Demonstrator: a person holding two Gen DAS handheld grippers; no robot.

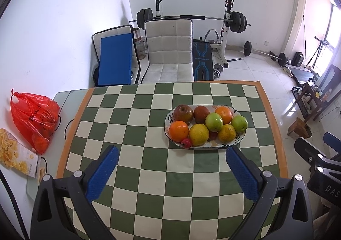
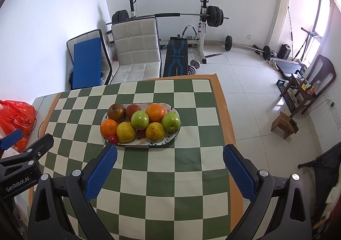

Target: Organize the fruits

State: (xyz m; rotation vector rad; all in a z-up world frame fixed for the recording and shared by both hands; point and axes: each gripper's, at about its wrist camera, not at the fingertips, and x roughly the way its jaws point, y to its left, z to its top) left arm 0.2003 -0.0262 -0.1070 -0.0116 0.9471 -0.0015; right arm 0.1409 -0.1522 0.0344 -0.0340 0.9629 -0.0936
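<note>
An oval patterned plate (image 1: 238, 140) (image 2: 170, 136) sits on the green and white checked cloth. It holds several fruits: two red-brown apples (image 1: 183, 113), two green apples (image 1: 214, 121) (image 2: 139, 120), oranges (image 1: 179, 131) (image 2: 155, 112), yellow citrus (image 1: 199, 134) (image 2: 125, 132) and a small red fruit (image 1: 186, 143) (image 2: 113, 139). My left gripper (image 1: 171, 155) is open and empty, just in front of the plate. My right gripper (image 2: 169, 155) is open and empty, in front of the plate and to its right.
A red plastic bag (image 1: 34, 119) (image 2: 16, 117) and a snack packet (image 1: 15, 154) lie on the table's left part. A white chair (image 1: 168, 52) stands behind the table. Weights and a bench (image 1: 202, 60) fill the back of the room.
</note>
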